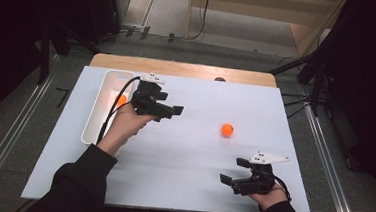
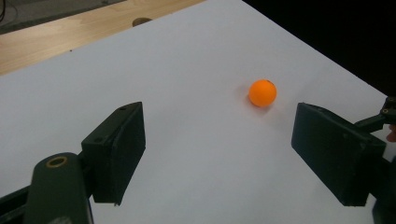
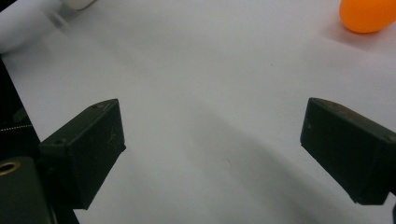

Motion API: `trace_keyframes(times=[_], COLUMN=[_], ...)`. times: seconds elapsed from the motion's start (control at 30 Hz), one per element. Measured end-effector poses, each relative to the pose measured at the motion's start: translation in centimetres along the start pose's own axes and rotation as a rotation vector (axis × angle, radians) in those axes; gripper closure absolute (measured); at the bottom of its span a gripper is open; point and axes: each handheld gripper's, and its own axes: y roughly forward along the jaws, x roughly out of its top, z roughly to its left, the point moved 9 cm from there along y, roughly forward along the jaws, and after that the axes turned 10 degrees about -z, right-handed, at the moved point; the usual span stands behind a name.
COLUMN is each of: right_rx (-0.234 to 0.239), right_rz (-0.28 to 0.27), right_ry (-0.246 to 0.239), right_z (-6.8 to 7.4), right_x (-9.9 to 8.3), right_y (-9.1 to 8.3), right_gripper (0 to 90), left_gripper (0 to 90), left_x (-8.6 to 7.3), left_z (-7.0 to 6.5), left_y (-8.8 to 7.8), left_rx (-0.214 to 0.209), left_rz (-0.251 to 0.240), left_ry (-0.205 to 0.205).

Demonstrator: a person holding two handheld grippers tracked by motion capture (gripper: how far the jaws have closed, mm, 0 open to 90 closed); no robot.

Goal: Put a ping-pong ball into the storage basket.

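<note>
An orange ball (image 1: 227,130) lies loose on the white sheet (image 1: 198,152), right of centre. A second orange ball (image 1: 121,100) rests inside the white tray (image 1: 108,80) at the left. My left gripper (image 1: 171,113) hovers just right of the tray, open and empty. In the left gripper view its jaws stand wide apart (image 2: 219,140), with the loose ball (image 2: 262,93) ahead and apart from them. My right gripper (image 1: 232,170) sits near the front right, open with nothing between its jaws (image 3: 212,135). The ball (image 3: 369,14) lies beyond its right jaw.
The sheet covers a wooden table whose bare strip (image 1: 178,68) shows at the far edge, with a small dark hole (image 1: 220,79) in it. Dark stands and cables ring the table on the floor. A corner of the tray (image 3: 79,3) appears at the top left of the right gripper view.
</note>
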Motion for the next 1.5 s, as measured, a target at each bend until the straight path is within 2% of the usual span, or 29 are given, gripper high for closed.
trace_keyframes(times=[0.2, 0.4, 0.57, 0.73, 0.83, 1.0, 1.2, 1.33, 1.5], right_rx=[-0.003, -0.002, -0.004, -0.011, -0.012, -0.011, -0.009, -0.009, -0.008], right_rz=[0.004, 0.003, 0.004, 0.006, 0.003, 0.003, 0.006, 0.005, 0.003], right_ry=[-0.001, -0.003, -0.003, -0.001, -0.001, -0.009, -0.003, -0.003, -0.006], right_z=[0.0, 0.0, 0.0, -0.1, -0.1, -0.1, -0.1, -0.1, -0.1], right_x=[-0.1, 0.0, -0.1, -0.1, -0.1, -0.1, -0.1, -0.1, -0.1], right_y=[0.0, 0.0, 0.0, 0.0, 0.0, 0.1, 0.0, 0.0, 0.0], right_gripper=[5.1, 5.1, 5.0, 5.0, 5.1, 5.1, 5.1, 5.0, 5.1], left_gripper=[18.0, 18.0, 18.0, 18.0, 18.0, 18.0, 18.0, 18.0, 18.0], left_x=[-0.4, -0.5, -0.7, -0.7, -1.0, -1.3, -0.8, -0.7, -0.2], left_z=[-0.8, -1.6, -2.1, -2.4, -2.5, -2.9, -3.3, -3.7, -4.1], left_y=[0.7, 1.4, 1.9, 2.7, 3.5, 4.7, 5.4, 5.9, 6.5], left_rx=[-0.006, -0.02, -0.023, -0.033, -0.017, -0.022, -0.035, -0.033, -0.042], left_rz=[0.013, -0.004, 0.003, 0.0, 0.022, 0.036, 0.014, 0.024, 0.016], left_ry=[0.014, 0.018, 0.027, 0.006, 0.018, 0.026, 0.011, 0.032, 0.029])
